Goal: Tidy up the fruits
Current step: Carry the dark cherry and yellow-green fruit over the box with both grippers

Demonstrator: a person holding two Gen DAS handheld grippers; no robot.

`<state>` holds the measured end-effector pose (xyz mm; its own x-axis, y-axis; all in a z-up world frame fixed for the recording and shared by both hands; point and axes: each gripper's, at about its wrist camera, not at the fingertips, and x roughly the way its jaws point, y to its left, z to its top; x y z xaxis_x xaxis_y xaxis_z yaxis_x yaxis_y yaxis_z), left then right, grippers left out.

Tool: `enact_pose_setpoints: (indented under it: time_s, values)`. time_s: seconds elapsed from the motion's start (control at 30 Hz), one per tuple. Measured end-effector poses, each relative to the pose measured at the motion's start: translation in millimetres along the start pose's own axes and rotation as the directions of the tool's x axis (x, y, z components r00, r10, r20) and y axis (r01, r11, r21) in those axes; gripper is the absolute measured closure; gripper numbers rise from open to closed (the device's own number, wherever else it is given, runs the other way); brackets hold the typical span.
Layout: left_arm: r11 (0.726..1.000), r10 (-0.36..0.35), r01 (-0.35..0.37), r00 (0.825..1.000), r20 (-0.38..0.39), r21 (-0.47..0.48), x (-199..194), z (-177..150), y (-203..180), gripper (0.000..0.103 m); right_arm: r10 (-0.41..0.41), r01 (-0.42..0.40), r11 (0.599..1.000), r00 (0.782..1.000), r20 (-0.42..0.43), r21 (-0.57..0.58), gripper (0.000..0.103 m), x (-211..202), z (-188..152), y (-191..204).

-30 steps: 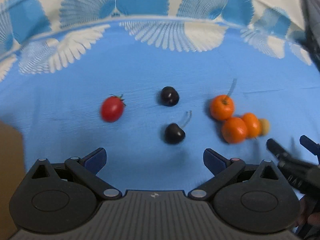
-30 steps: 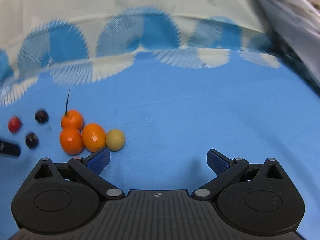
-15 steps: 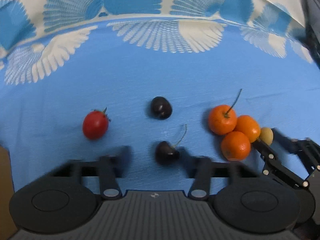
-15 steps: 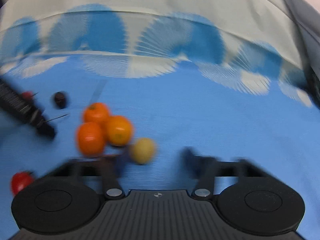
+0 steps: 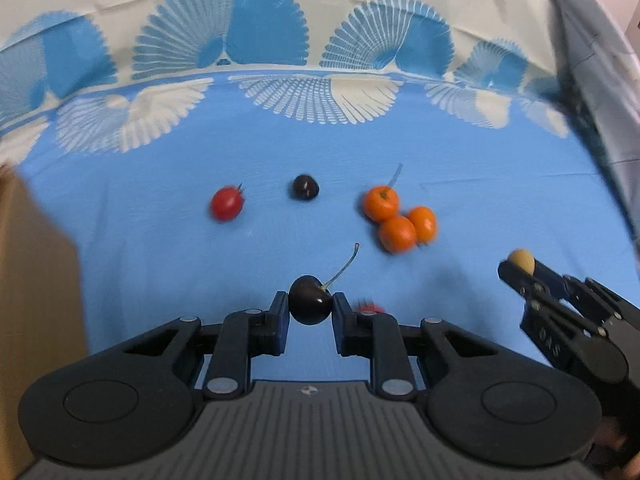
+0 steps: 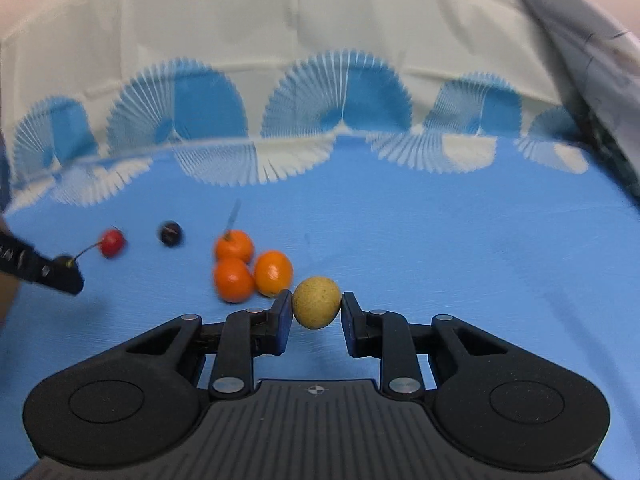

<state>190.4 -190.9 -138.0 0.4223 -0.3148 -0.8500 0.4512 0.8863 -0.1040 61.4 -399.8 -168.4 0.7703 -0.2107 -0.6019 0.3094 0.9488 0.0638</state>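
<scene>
Between left gripper [image 5: 310,312] pads: glossy dark stemmed cherry [image 5: 310,305], clamped; right gripper [image 6: 316,314] pinches speckled tan fruit [image 6: 316,307].

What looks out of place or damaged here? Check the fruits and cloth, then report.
Nothing stands out. The left gripper is shut on a dark cherry, the right gripper on a yellowish fruit. Three oranges, a red tomato and another cherry lie intact on the blue cloth; nothing spilled.

Blue fan-patterned tablecloth [image 5: 160,208] — soft light
</scene>
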Motion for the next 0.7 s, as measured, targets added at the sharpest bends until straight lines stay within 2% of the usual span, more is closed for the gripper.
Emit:
enact_pose_setpoints:
  time_s: [0.13, 0.3, 0.53, 0.7]
  values:
    - [0.999, 0.003, -0.003, 1.000, 0.020, -0.032, -61, -27, 13, 0.078, 0.058, -0.060, 0.997, 0.998, 0.029, 0.054, 0.076, -59, 5, 19]
    - [0.997, 0.026, -0.021, 0.998, 0.064, -0.074, -139, -68, 37, 0.078, 0.168, -0.167, 0.986, 0.984, 0.067, -0.018, 0.076, -144, -4, 70]
    - [0.989, 0.082, -0.070, 0.993, 0.090, -0.132, -223, -135, 72, 0.078, 0.334, -0.332, 0.939, 0.942, 0.011, -0.095, 0.076, -234, -27, 131]
    - [0.977, 0.120, -0.098, 0.987, 0.110, -0.188, -267, -188, 96, 0.078, 0.385, -0.379, 0.914, 0.923, 0.014, -0.145, 0.076, -278, -33, 170]
